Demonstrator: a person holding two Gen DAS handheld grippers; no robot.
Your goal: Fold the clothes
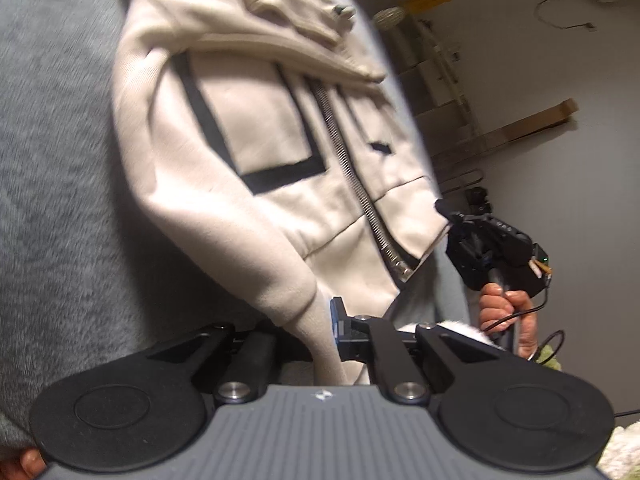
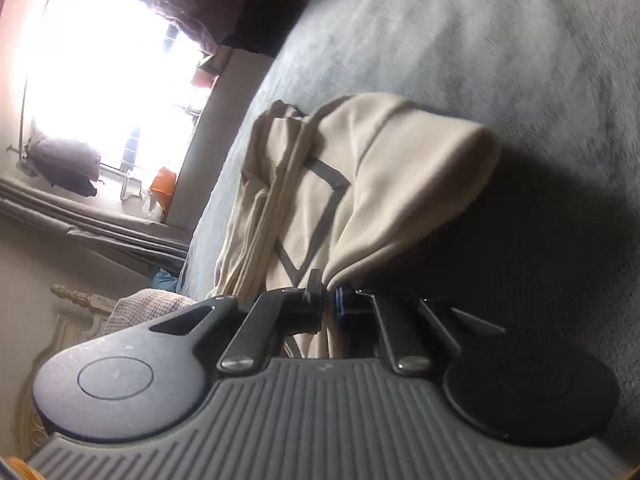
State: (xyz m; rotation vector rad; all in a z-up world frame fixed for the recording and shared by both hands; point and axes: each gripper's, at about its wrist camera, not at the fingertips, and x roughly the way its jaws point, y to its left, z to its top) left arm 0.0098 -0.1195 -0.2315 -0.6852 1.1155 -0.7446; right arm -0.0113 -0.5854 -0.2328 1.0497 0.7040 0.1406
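Cream fabric fills the middle of both views: a zip-up jacket (image 1: 280,128) with black square outlines on its front lies spread on a grey blanket (image 1: 60,160) that covers a bed. Its metal zip (image 1: 352,168) runs down the front toward the hem.

In the left wrist view, the left gripper (image 1: 326,336) has its jaws closed tight on a sleeve cuff (image 1: 308,308), which hangs bunched between them. Just past the jacket's hem corner, the right gripper (image 1: 442,205) pinches that corner; a hand (image 1: 506,312) holds its handle, with a thin black cable looping beside it. Behind stand a pale wall, stacked boxes (image 1: 436,92) and a long cardboard strip (image 1: 532,122) leaning near them.

In the right wrist view, the right gripper (image 2: 326,300) has its jaws shut on a fold of the jacket (image 2: 392,184), which rises in a hump and casts a dark shadow over the blanket (image 2: 480,40) to the right. A bright window (image 2: 104,64), a curtain and a carved wooden bedpost (image 2: 72,296) sit off to the left.

Open blanket stretches to the left of the jacket in the left wrist view and above and to the right of the hump in the right wrist view. The bed's edge runs close along the jacket's hem side.
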